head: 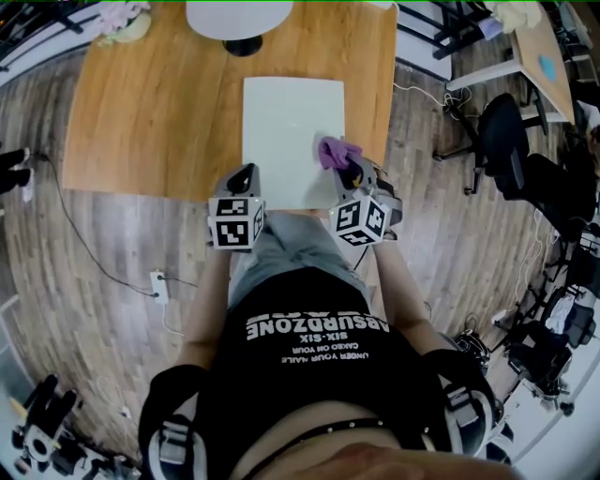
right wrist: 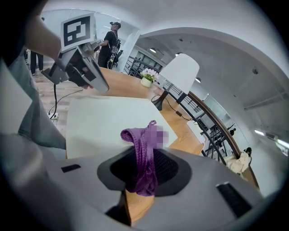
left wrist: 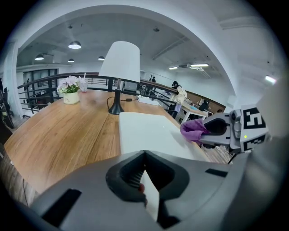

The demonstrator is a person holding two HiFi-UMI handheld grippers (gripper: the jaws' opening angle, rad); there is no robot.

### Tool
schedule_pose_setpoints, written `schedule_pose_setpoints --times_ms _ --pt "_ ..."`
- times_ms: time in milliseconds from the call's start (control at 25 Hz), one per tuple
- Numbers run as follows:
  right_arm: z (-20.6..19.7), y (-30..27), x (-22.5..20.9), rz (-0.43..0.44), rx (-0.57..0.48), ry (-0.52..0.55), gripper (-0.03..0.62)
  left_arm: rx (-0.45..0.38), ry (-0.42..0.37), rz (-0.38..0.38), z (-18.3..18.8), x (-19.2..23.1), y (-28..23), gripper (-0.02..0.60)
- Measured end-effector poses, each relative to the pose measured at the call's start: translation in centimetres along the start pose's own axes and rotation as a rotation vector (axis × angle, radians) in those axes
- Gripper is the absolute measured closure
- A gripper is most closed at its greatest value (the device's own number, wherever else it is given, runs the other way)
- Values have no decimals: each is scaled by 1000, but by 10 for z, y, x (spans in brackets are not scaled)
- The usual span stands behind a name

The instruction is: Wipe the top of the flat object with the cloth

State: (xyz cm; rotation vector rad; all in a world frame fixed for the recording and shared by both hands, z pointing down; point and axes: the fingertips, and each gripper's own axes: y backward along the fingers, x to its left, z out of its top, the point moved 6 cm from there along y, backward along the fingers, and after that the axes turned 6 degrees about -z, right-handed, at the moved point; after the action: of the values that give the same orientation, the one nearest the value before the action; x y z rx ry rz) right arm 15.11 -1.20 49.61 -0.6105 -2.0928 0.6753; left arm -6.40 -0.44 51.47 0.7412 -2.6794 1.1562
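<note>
On the table (head: 150, 122), toward its near edge, the flat object (head: 286, 122). Beyond it at 12 o'clock, the lamp (head: 239, 23); at 10 o'clock, the flower pot (head: 127, 19). On the flat object at 4 o'clock, the cloth (head: 336, 150), pinched in the right gripper (head: 349, 171). At 7 o'clock, the left gripper (head: 246, 178), clamped on the near edge.

From your head the camera looks steeply down onto the wooden table (head: 141, 112), while cameras on the left gripper (head: 246, 180) and right gripper (head: 352, 173) sit low at its near edge, facing across the white board (head: 292, 122) toward the lamp (head: 239, 23), both seen in all three views.
</note>
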Motion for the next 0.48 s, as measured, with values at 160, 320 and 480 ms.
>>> schedule_pose_setpoints --times_ms 160,320,480 --pt "3 -20 -4 2 26 11 490 9 -15 -12 13 10 -13 566" --pt "6 -34 -9 1 37 -1 490 26 -27 -23 18 20 -24 566" --pt "10 -47 -19 -14 48 -9 490 40 -34 -34 24 28 -33 566"
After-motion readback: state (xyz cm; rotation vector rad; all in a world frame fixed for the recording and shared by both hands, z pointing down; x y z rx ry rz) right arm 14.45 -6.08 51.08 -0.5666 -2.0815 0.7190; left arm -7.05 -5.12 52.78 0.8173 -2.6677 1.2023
